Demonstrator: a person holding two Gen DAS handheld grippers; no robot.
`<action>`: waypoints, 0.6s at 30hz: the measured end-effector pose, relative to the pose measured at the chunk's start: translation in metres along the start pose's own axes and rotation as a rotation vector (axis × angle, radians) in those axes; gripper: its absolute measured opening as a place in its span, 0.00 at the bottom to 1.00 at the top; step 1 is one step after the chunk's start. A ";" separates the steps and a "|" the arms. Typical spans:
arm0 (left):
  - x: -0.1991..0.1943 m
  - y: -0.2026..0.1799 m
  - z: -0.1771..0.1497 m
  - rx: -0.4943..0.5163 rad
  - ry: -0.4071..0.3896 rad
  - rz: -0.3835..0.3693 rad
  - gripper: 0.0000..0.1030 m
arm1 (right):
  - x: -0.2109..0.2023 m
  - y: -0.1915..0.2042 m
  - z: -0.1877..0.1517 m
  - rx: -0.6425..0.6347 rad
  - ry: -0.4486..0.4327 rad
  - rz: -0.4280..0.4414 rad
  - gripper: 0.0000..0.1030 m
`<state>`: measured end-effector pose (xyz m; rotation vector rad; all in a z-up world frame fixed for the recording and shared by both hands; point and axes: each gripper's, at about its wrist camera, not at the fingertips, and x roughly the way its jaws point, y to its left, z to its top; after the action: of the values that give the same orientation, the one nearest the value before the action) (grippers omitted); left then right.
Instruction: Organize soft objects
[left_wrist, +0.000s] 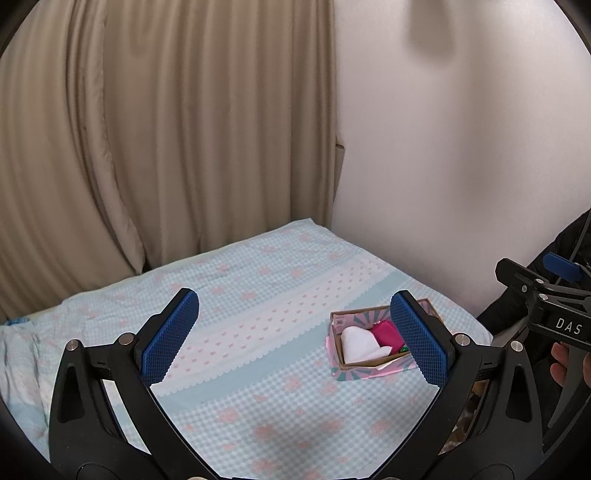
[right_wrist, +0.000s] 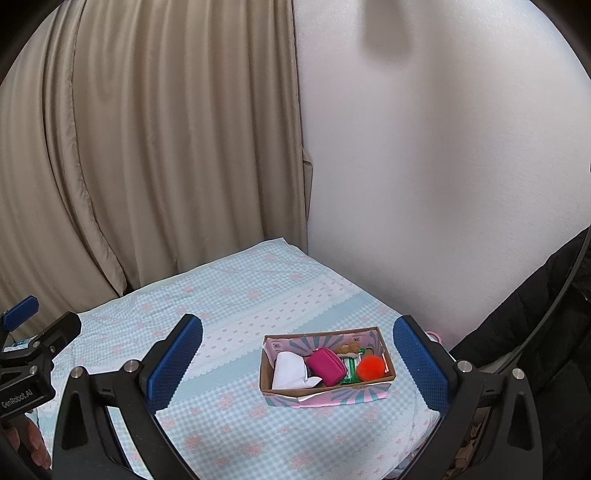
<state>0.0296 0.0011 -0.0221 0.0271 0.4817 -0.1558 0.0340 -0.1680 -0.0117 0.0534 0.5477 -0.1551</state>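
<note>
The left gripper (left_wrist: 295, 332) hangs spread wide above the checked bedspread (left_wrist: 258, 398). Behind its right finger sits the cardboard box (left_wrist: 338, 354), holding a white cloth (left_wrist: 360, 345) beside a pink pouch (left_wrist: 386, 332).

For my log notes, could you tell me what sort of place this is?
Probably a bedroom: a bed under a blue checked sheet, beige curtains behind it, and a small box of soft things.

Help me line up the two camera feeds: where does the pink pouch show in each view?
Left wrist: pink pouch lower right, in the box, partly hidden by a finger pad.
Right wrist: pink pouch lower centre, mid-box, fully visible.
Shared landmark: the white cloth just left of it.
</note>
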 end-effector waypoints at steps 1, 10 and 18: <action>0.001 0.000 0.000 0.001 0.000 0.000 1.00 | 0.001 0.000 0.000 0.002 0.001 0.002 1.00; -0.001 -0.001 -0.001 0.003 0.001 0.002 1.00 | 0.000 0.001 0.001 0.002 -0.001 0.001 1.00; -0.005 0.001 -0.002 0.003 -0.010 0.002 1.00 | 0.002 0.002 0.001 0.003 0.001 0.002 1.00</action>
<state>0.0244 0.0027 -0.0213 0.0298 0.4716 -0.1551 0.0364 -0.1667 -0.0117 0.0570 0.5481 -0.1537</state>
